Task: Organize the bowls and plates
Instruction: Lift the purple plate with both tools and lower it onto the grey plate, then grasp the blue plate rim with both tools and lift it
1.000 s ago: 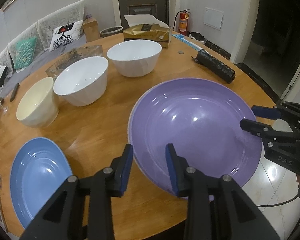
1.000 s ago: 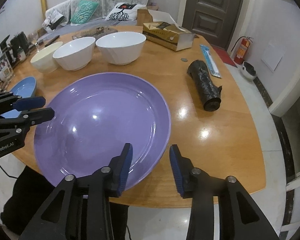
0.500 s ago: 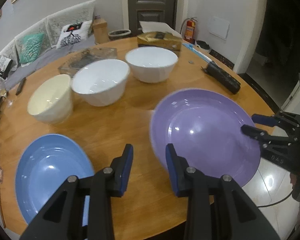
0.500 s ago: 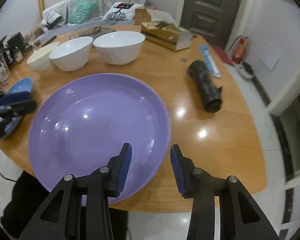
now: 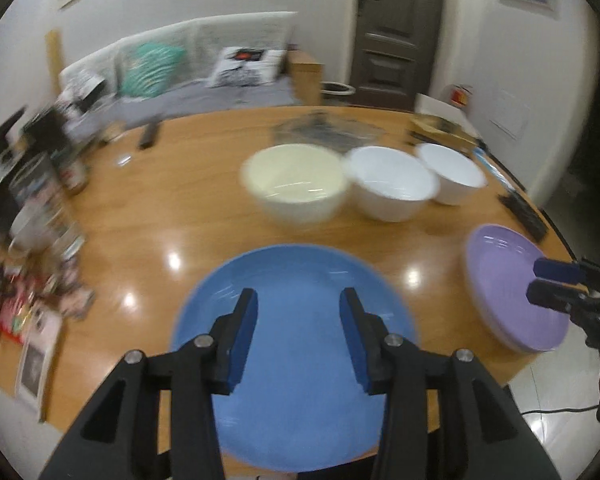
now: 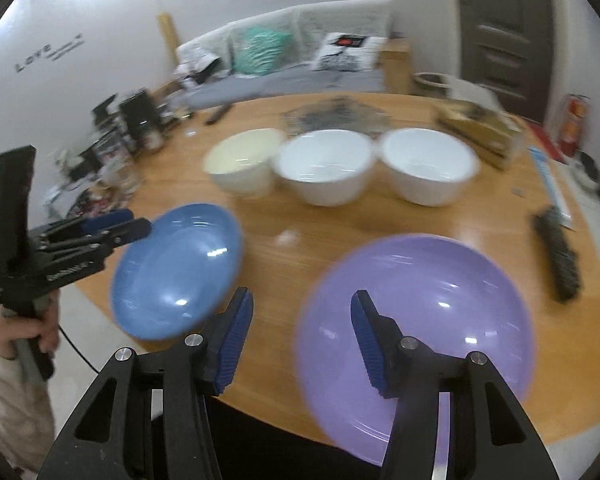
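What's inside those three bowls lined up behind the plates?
Nothing visible. The cream bowl and the two white bowls show bare, glossy insides. The picture is blurred and each near wall hides part of the bottom, so something small could be missed.

Looking along our right gripper (image 6: 302,338), we see its jaws spread apart with nothing between them, held over the near edge of the round wooden table (image 6: 380,220). A purple plate (image 6: 432,280) lies just ahead, and a blue plate (image 6: 180,268) sits to its left. Our left gripper (image 6: 140,224) reaches over the blue plate's far left rim. Behind the plates stand a cream bowl (image 6: 244,164) and two white bowls (image 6: 324,170) (image 6: 430,170) in a row.
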